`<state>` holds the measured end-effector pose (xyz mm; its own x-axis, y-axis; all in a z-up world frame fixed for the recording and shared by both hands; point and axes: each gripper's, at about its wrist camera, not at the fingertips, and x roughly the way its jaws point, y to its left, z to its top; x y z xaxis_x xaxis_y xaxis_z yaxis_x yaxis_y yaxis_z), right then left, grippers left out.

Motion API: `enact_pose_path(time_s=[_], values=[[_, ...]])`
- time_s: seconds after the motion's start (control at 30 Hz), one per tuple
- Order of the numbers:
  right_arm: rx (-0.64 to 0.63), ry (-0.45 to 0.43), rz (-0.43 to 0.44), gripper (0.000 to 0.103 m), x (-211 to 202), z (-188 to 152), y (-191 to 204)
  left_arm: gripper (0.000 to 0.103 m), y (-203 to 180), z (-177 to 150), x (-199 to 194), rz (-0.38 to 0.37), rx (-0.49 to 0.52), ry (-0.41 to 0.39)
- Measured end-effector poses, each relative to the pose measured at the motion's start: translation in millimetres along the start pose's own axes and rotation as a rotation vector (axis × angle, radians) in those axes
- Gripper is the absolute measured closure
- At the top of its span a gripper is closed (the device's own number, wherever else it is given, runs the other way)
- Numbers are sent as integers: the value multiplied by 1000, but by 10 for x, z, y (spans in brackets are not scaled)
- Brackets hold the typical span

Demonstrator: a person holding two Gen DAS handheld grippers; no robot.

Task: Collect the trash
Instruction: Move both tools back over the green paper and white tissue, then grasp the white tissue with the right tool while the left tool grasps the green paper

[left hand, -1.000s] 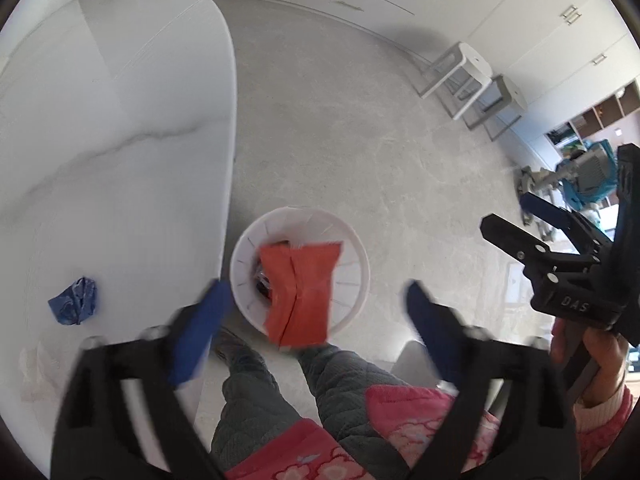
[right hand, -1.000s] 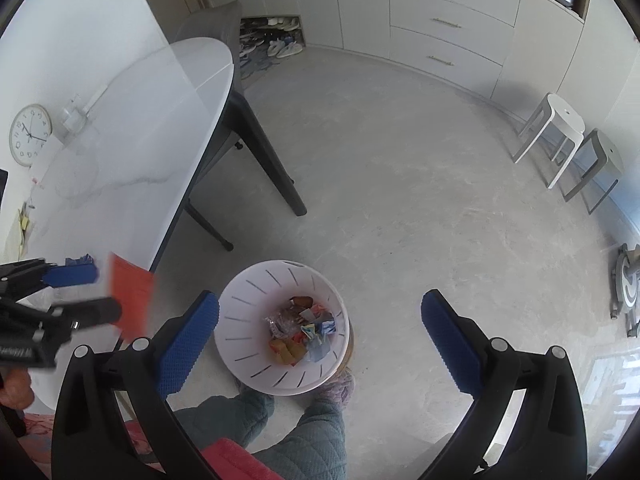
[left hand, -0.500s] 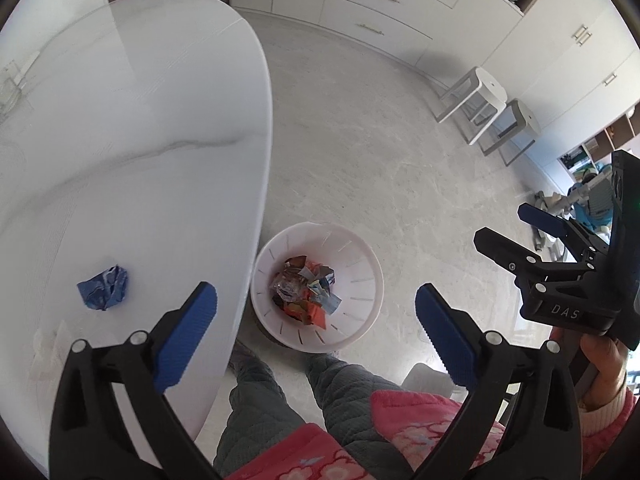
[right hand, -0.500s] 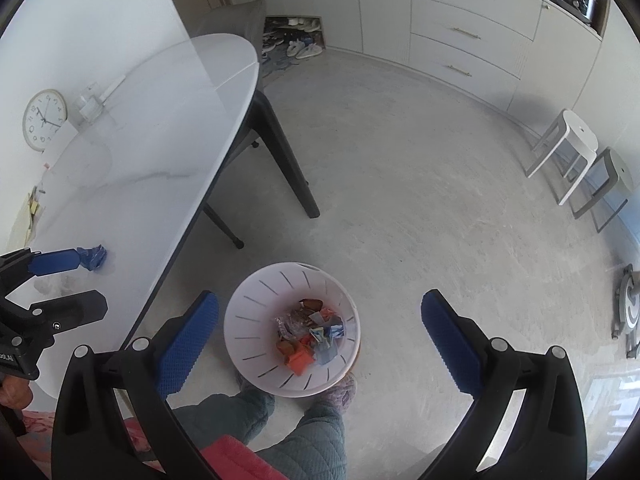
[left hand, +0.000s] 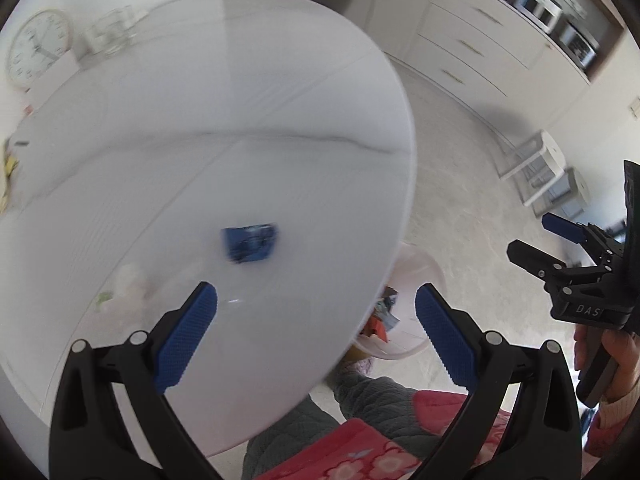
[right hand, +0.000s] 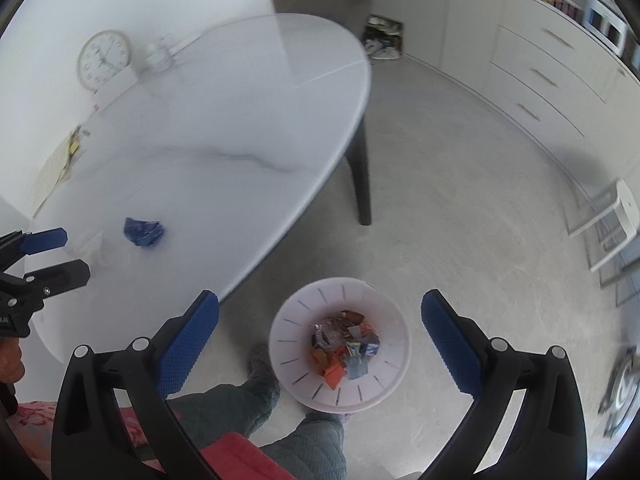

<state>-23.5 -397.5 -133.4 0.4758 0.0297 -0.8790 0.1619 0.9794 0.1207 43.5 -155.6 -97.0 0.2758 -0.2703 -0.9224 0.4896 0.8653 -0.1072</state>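
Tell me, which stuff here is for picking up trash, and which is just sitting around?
For the job:
blue wrapper on the table
white bin holding trash
left gripper
right gripper

Just lying about:
clock
stools
shoes

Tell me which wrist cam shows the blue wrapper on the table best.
Right wrist. The blue wrapper is fairly sharp there, its crumpled shape readable on the white table, ahead of the open left gripper. Left wrist sees it more centrally, but smeared by motion blur into a blue patch.
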Motion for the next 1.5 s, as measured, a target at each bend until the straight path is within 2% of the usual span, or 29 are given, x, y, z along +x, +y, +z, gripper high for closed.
enact_pose_path(time_s=[0.2,0.37,0.67,0.9,1.07,1.23,1.4,1.5], values=[[-116,11,60,3,128,187,454,8,666,-235,-162,87,-138,-31],[-184,23,119,3,229,323,796,8,1185,-449,-253,120,-280,-44],[-284,47,205,3,414,431,1418,8,1705,-723,-268,146,-392,-54],[-332,54,248,3,453,496,1838,8,1952,-744,-121,116,-426,-26],[-386,74,293,3,537,537,2232,8,2104,-727,-97,98,-408,-24],[-439,147,349,3,808,595,2738,8,2266,-795,-109,68,-402,-29],[-466,242,362,3,1126,651,3092,8,2421,-902,-54,32,-431,-34],[-461,298,360,12,1309,690,3211,9,2454,-928,36,21,-427,-26]])
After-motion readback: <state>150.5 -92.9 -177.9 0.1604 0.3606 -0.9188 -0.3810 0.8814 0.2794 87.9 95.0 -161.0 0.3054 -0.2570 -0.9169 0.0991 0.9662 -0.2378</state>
